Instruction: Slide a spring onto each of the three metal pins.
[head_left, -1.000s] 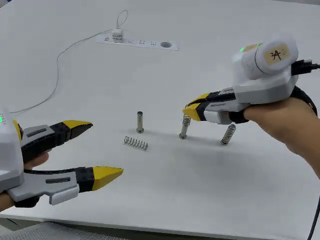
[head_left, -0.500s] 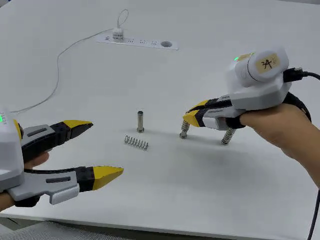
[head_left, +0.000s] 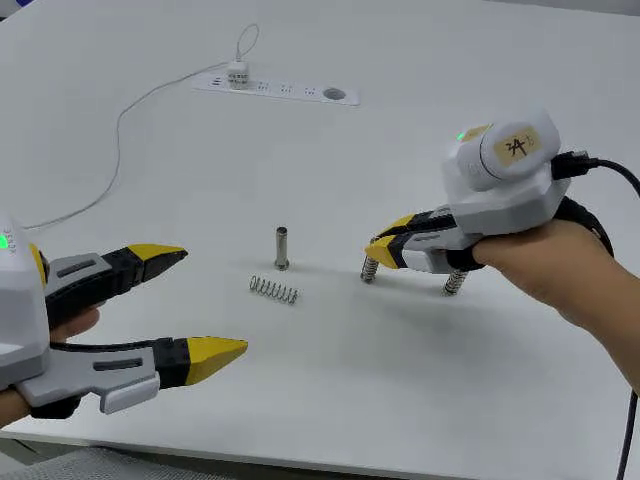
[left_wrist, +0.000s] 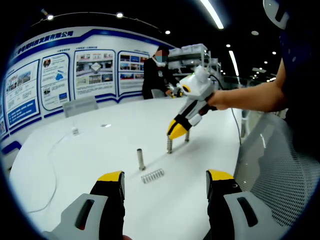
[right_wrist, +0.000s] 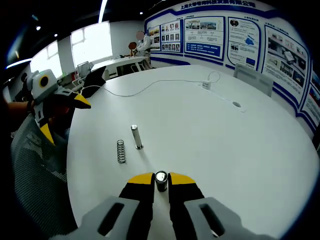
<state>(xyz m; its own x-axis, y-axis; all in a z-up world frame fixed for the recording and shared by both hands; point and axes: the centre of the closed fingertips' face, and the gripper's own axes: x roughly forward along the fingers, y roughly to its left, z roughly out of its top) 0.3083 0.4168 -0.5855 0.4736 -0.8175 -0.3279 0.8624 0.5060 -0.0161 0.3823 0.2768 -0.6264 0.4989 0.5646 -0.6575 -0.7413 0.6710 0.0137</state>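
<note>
Right now 1 loose spring (head_left: 273, 289) lies flat on the white table (head_left: 400, 400), just below centre of the head view. The bare pin (head_left: 282, 248) stands upright just above it, close by but not touching. To the right of these, at mid-frame, the middle pin (head_left: 369, 268) stands upright with spring coils around its lower shaft. A third pin (head_left: 455, 282) further right also wears a spring and is partly hidden under the body of the right claw (head_left: 385, 250).

That claw reaches in from the right edge of the frame, held in a hand (head_left: 545, 255). In the right gripper view, at bottom centre, its 2 yellow tips are drawn in against the round top of the middle pin, 1 on each side.

The left claw (head_left: 205, 300) sits at the lower left of the head view, well apart from the pins. Its 2 jaws are spread wide with nothing between them, and they point toward the loose spring.

A white power strip (head_left: 275, 86) lies near the top of the frame. Its thin cable (head_left: 120, 120) curves down toward the left edge.
</note>
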